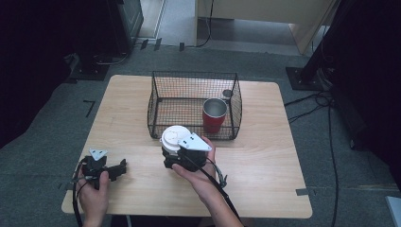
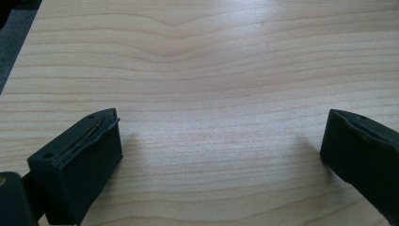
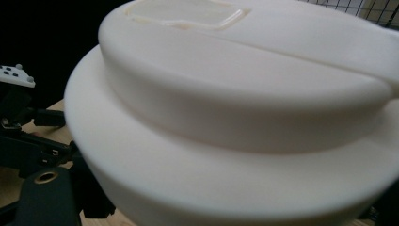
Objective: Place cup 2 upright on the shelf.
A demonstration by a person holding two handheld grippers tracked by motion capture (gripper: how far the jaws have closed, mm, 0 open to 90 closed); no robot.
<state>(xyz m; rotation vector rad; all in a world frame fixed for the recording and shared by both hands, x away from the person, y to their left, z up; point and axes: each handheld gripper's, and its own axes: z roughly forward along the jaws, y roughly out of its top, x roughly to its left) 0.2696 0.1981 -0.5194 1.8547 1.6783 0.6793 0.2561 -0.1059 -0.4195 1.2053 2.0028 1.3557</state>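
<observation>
Gripper work at this moment centres on a white lid, but the scene is best read from its biggest piece down: the wooden surface (image 1: 265,161) carries a black wire basket (image 1: 163,87) toward its far side, and inside that basket, at its right, a red steel-lined tumbler (image 1: 213,116) stands upright and uncovered. Just in front of the basket's near wall, the right gripper (image 1: 176,150) holds the white lid (image 1: 174,137), clamped on it and raised above the surface; in the right gripper view the lid (image 3: 235,108) looms very close, a stepped round cap with a clear slider on top. Judging from this, the lid has been picked up but not yet brought to the tumbler, so the carry over the basket wall and the seating on the rim look to be what is left. Well apart, near the surface's front left corner, the left gripper (image 1: 120,168) rests low with its jaws spread wide and nothing between them
</observation>
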